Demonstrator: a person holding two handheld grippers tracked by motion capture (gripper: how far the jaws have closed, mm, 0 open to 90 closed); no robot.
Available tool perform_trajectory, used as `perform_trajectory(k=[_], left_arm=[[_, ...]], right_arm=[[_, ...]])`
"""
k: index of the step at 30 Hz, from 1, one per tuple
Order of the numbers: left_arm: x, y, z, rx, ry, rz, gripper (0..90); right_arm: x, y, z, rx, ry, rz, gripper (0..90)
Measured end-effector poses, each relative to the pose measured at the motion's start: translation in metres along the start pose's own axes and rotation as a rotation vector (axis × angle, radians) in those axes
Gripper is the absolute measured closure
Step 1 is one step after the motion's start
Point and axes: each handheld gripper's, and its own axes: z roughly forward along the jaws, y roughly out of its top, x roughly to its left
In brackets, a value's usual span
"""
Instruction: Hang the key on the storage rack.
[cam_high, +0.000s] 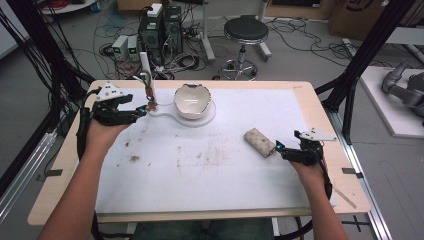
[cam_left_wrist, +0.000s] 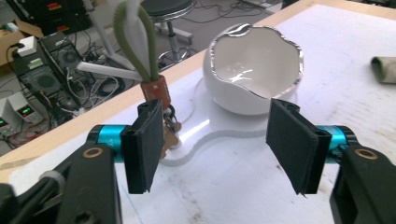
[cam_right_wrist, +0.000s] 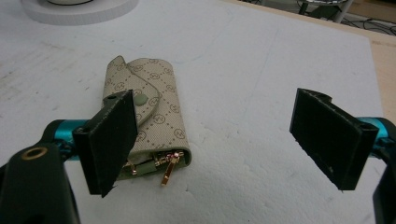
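stained white mat (cam_high: 200, 170) on wood table (cam_high: 70, 165); cables, stool (cam_high: 245, 32) behind. both grippers open, holding nothing.

the beige key pouch (cam_right_wrist: 149, 107) lying on the white mat bears a repeating monogram in the right gripper view: small circles, each with a letter inside that looks like an m, set at the crossings of a stitched diamond pattern across its flap and body; the brand it stands for cannot be made out; in the left gripper view, the bench power supply (cam_left_wrist: 22, 112) on the floor beyond the table edge shows lit red and green digits, too small and blurred to read; no other lettering can be read.
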Motion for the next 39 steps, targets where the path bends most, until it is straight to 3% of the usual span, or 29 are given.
perform_trajectory(k=[3, 10, 23, 27, 32, 36, 39], left_arm=[[-0.006, -0.005, -0.003, -0.005, 0.004, 0.004, 31.5], [-0.018, -0.012, -0.008, -0.014, -0.048, 0.011, 26.2], [-0.032, -0.037, -0.012, -0.023, -0.115, -0.013, 18.4], [-0.036, -0.048, -0.01, -0.039, -0.156, -0.01, 14.7], [-0.041, -0.068, -0.005, -0.05, -0.166, -0.019, 14.8], [-0.043, -0.081, 0.001, -0.065, -0.207, 0.003, 14.8], [-0.043, -0.087, 0.002, -0.045, -0.216, -0.008, 14.8]], right_arm=[[0.0, 0.0, 0.0, -0.001, 0.002, 0.0, 15.4], [0.0, 0.0, -0.001, -0.004, -0.001, 0.002, 15.4], [0.001, 0.0, -0.001, 0.002, 0.005, -0.008, 15.4], [0.001, -0.001, -0.001, 0.008, 0.007, -0.006, 15.3], [0.001, -0.002, -0.003, 0.01, 0.002, -0.014, 15.4], [0.0, -0.002, -0.003, 0.013, -0.004, -0.019, 15.4], [-0.001, -0.003, -0.003, 0.015, -0.004, -0.022, 15.4]])
